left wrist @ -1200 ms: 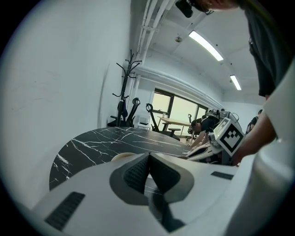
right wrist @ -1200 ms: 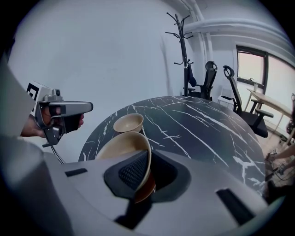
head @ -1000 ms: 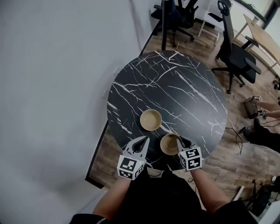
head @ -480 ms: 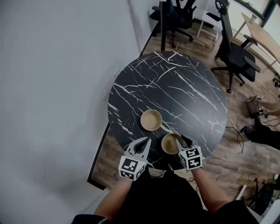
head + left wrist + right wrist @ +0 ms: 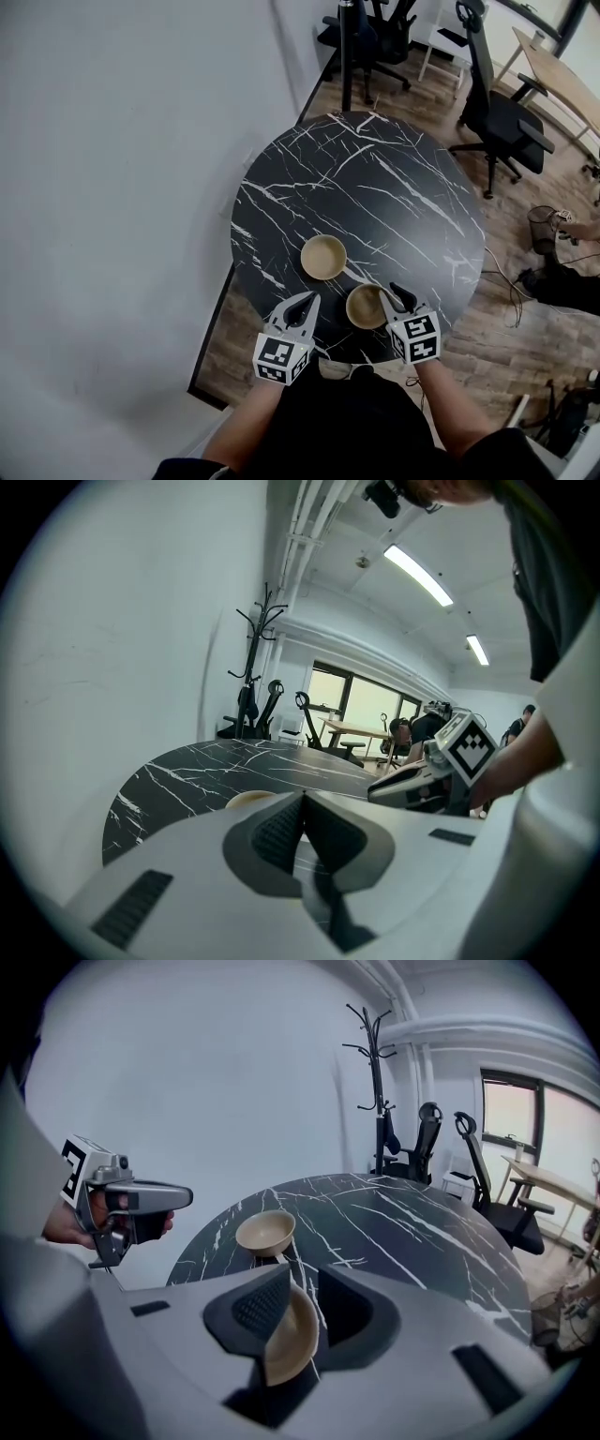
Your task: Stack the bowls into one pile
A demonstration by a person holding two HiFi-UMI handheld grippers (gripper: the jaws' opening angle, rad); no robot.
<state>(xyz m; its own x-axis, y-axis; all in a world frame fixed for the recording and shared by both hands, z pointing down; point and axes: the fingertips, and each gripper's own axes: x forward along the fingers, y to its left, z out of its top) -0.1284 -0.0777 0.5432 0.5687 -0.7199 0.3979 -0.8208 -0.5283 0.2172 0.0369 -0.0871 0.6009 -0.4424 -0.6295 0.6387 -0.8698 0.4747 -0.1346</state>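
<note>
Two tan bowls are on the round black marble table (image 5: 375, 187). The far bowl (image 5: 323, 257) (image 5: 265, 1232) stands upright near the table's middle. The near bowl (image 5: 364, 307) (image 5: 291, 1340) is by the front edge, tilted, with its rim between the jaws of my right gripper (image 5: 389, 292) (image 5: 302, 1288). Those jaws are closing and the pads press on the rim. My left gripper (image 5: 307, 302) (image 5: 302, 803) is shut with nothing in it, hovering left of the near bowl and pointing towards the far bowl (image 5: 244, 800).
A grey wall runs along the table's left side. Office chairs (image 5: 497, 103), a coat stand (image 5: 375, 1072) and a wooden desk (image 5: 562, 75) stand beyond the table on wood flooring. A person sits on the floor at the right edge (image 5: 562, 281).
My right gripper has taken the near bowl's rim between its jaws and risen a little with it. The left gripper and the far bowl have stayed put.
</note>
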